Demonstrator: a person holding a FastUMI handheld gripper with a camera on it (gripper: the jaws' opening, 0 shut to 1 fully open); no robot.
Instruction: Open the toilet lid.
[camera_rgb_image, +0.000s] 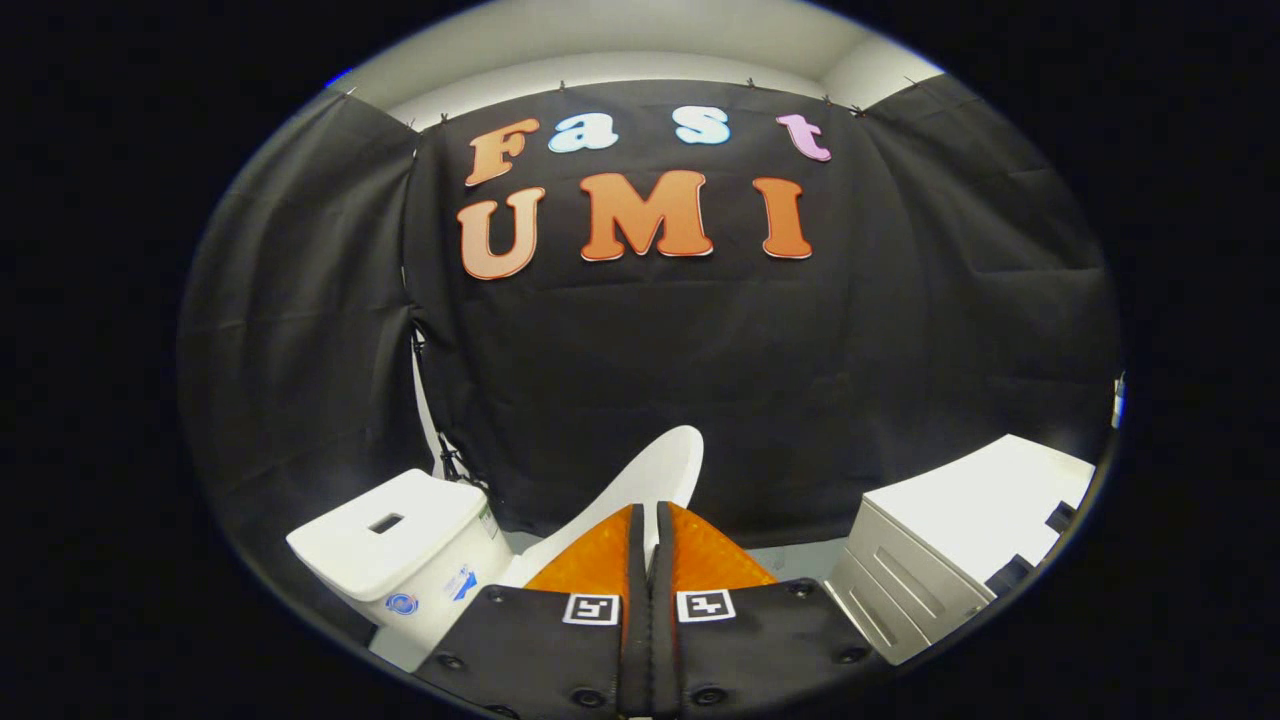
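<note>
Holding my gripper (645, 530) clenched on the raised toilet lid (655, 470), edge pinched between both fingers; lid's long axis rises toward 12 o'clock, tank (385, 545) at 9 o'clock.

white toilet lid (655, 470), raised, tilted; beside tank (395, 535)

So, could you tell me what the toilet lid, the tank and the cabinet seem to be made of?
The toilet lid, raised just beyond the gripper and its closed fingers, looks like smooth white plastic: thin, evenly matte. The tank looks like glazed ceramic, thick-walled and softly shiny, though plastic is possible. The cabinet seems painted wood or laminate, with flat panelled fronts.
</note>
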